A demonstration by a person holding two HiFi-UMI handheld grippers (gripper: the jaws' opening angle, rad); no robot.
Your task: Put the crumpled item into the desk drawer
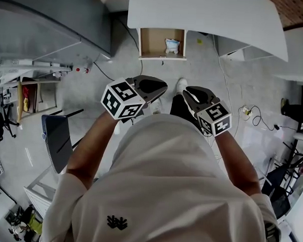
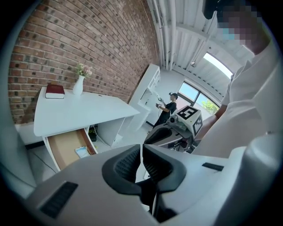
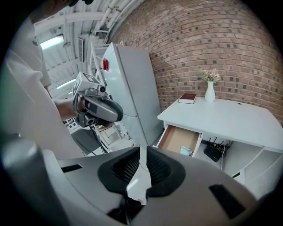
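Note:
The crumpled item (image 1: 172,45), a pale blue-white wad, lies inside the open desk drawer (image 1: 162,57) under the white desk (image 1: 206,15). It also shows in the drawer as the crumpled item (image 2: 82,151) and the crumpled item (image 3: 186,150) in the two gripper views. Both grippers are held close to the person's torso, well back from the desk. My left gripper (image 1: 162,86) is shut with nothing in it, its jaws meeting in the left gripper view (image 2: 141,152). My right gripper (image 1: 189,93) is likewise shut and holds nothing (image 3: 142,155).
A red book (image 3: 188,98) and a white vase (image 3: 210,91) stand on the desk top. A tall grey cabinet (image 1: 45,23) is to the left, a dark chair (image 1: 57,139) beside the person, and cables (image 1: 252,115) on the floor at right. Another person (image 2: 167,108) stands far off.

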